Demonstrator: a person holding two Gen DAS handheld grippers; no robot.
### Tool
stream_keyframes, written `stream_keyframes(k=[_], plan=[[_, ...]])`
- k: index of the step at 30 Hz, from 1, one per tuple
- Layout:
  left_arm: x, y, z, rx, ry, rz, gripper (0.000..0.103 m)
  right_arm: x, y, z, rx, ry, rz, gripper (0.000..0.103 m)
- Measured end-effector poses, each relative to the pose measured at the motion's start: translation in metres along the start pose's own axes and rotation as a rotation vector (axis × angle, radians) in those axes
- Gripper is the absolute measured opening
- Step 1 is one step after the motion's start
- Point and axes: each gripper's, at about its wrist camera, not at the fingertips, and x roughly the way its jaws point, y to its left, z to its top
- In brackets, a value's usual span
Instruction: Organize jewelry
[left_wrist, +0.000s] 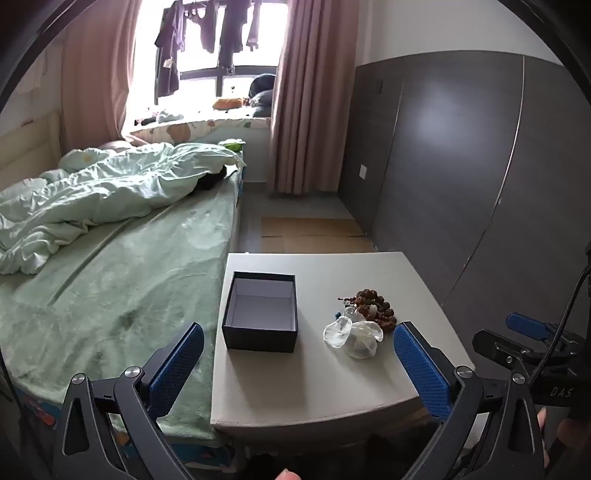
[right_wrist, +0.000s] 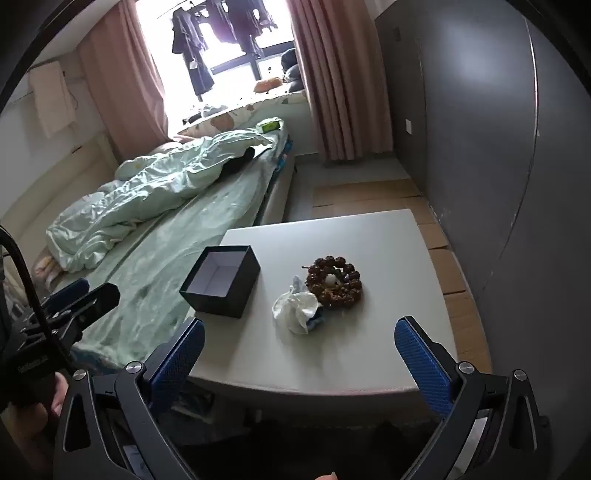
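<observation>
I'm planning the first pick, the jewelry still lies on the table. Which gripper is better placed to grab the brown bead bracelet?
Probably the right gripper: open, with the brown bead bracelet lying almost straight ahead of it. The left gripper, also open, faces the open black box, with the bracelet off to its right.

Black-framed left gripper (left_wrist: 298, 363) and right gripper (right_wrist: 299, 360), blue textured pads, silver screws

Home bedroom: bed (left_wrist: 122, 258) with rumpled duvet (left_wrist: 92, 192) at left, pink curtains (left_wrist: 306, 110) and window (left_wrist: 207, 55) with hanging clothes up top, grey wardrobe (left_wrist: 461, 166) at right.
</observation>
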Motion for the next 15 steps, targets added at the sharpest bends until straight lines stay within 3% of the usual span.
stream_keyframes(k=[9, 15], plan=[[0.005, 0.009, 0.000, -0.003, 0.032, -0.026, 0.103, 0.001, 0.003, -0.004, -0.033, -0.010, -0.017, 0.103], [0.004, 0.008, -0.002, -0.013, -0.008, -0.025, 0.102, 0.003, -0.001, -0.003, -0.024, -0.010, -0.008, 0.103]])
